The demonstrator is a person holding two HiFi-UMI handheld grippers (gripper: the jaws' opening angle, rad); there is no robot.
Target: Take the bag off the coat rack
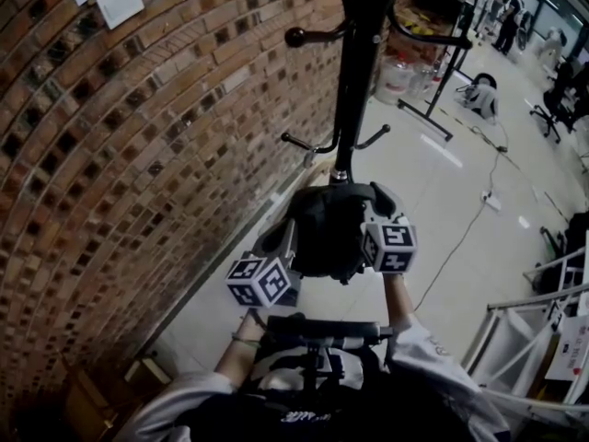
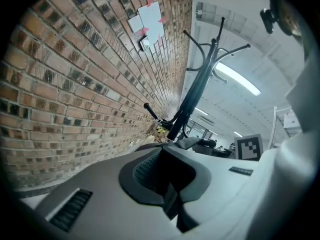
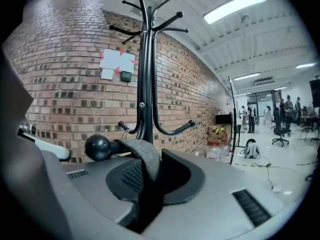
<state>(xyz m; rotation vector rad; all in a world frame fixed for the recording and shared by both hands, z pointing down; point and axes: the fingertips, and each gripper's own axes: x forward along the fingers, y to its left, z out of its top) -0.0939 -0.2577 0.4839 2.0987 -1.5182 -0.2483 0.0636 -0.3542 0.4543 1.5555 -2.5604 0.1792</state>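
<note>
A black coat rack (image 1: 354,81) stands against the brick wall. A dark bag (image 1: 322,233) hangs low on it, in front of me. My left gripper (image 1: 274,251) is at the bag's left side. In the left gripper view its jaws are nearly together on a dark band of the bag (image 2: 170,204), and bag fabric (image 2: 192,143) shows just past them. My right gripper (image 1: 377,215) is at the bag's upper right. Its jaws (image 3: 150,159) are shut on the grey strap (image 3: 142,156), which loops over a ball-tipped hook (image 3: 97,146) of the rack (image 3: 145,84).
The brick wall (image 1: 138,155) runs close on the left, with papers (image 3: 116,64) pinned to it. Boxes and bottles (image 1: 405,63) sit behind the rack. A cable (image 1: 479,210) lies on the floor, and a white frame (image 1: 525,339) stands at the right. People (image 3: 280,114) stand far off.
</note>
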